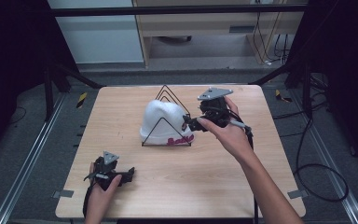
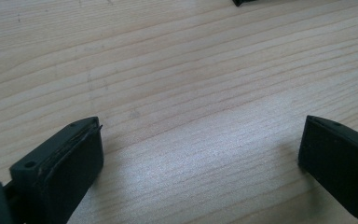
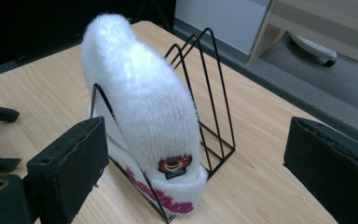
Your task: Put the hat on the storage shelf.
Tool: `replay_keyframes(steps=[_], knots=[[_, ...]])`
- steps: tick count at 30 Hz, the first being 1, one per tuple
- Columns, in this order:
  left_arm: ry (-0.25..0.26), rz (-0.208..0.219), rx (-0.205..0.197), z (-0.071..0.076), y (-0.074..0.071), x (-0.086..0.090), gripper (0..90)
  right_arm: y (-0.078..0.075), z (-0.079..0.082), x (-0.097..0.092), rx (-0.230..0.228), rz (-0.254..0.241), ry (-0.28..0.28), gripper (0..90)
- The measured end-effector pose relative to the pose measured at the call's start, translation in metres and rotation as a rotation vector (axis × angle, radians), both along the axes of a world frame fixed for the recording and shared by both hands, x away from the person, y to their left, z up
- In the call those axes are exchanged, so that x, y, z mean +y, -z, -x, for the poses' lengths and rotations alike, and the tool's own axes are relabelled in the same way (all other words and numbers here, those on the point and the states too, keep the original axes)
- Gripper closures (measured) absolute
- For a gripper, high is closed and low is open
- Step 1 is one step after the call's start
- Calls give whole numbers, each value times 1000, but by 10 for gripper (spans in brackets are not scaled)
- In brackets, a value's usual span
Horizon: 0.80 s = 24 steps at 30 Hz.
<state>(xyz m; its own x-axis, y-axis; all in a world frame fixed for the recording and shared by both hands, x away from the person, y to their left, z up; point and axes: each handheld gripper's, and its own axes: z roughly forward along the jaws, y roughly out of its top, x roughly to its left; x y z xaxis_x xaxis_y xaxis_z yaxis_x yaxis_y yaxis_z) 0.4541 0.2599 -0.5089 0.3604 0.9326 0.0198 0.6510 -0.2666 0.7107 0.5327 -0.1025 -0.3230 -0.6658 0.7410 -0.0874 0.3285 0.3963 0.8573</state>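
Observation:
A white fluffy knit hat (image 1: 163, 121) (image 3: 144, 102) with pink lettering on its cuff stands slotted upright in a black wire rack (image 1: 167, 100) (image 3: 209, 93) at the table's middle. My right gripper (image 1: 189, 124) (image 3: 196, 158) hovers just right of the hat, open, with nothing between its jaws. My left gripper (image 1: 129, 175) (image 2: 200, 154) rests low near the front left of the table, open over bare wood.
The wooden table (image 1: 135, 186) has bare room in front and to the left of the rack. Metal rails and cables run on the floor around it. A pale cabinet (image 1: 205, 28) stands beyond the far edge.

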Motion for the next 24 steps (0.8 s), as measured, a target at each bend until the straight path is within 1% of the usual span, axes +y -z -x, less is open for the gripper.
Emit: replay_keyframes(steps=[2,3,5,7,8,9,10,15,16,17,18,19,20,21,22,23,24], knots=[[0,1,0,0,0,0,0,1,4,-4,-13,-9,1,60],[0,1,0,0,0,0,0,3,8,-9,-15,-12,3,60],[-1,1,0,0,0,0,0,4,9,-12,-21,-4,5,60],[-1,-1,1,0,0,0,0,7,14,-18,-27,0,18,67],[-1,-1,1,0,0,0,0,11,17,-25,-31,5,38,74],[-1,-1,1,0,0,0,0,11,17,-25,-31,5,38,74],[1,0,0,0,0,0,0,13,19,-29,-29,0,43,75],[0,0,0,0,0,0,0,26,27,-48,-8,-4,70,83],[0,0,0,0,0,0,0,32,30,-56,1,-6,82,93],[0,0,0,0,0,0,0,35,32,-60,10,-7,88,98],[0,0,-1,0,0,0,0,35,32,-60,10,-7,88,98],[1,0,-1,0,0,0,0,42,34,-67,27,0,101,101],[1,0,-1,0,0,0,0,42,34,-67,27,0,101,101],[0,0,-1,0,0,0,0,45,35,-71,33,3,105,101],[1,-1,-1,0,0,0,0,48,36,-74,42,5,112,104],[0,0,-1,0,0,0,0,55,38,-81,60,5,124,107],[0,0,-1,0,0,0,0,55,38,-81,60,5,124,107]])
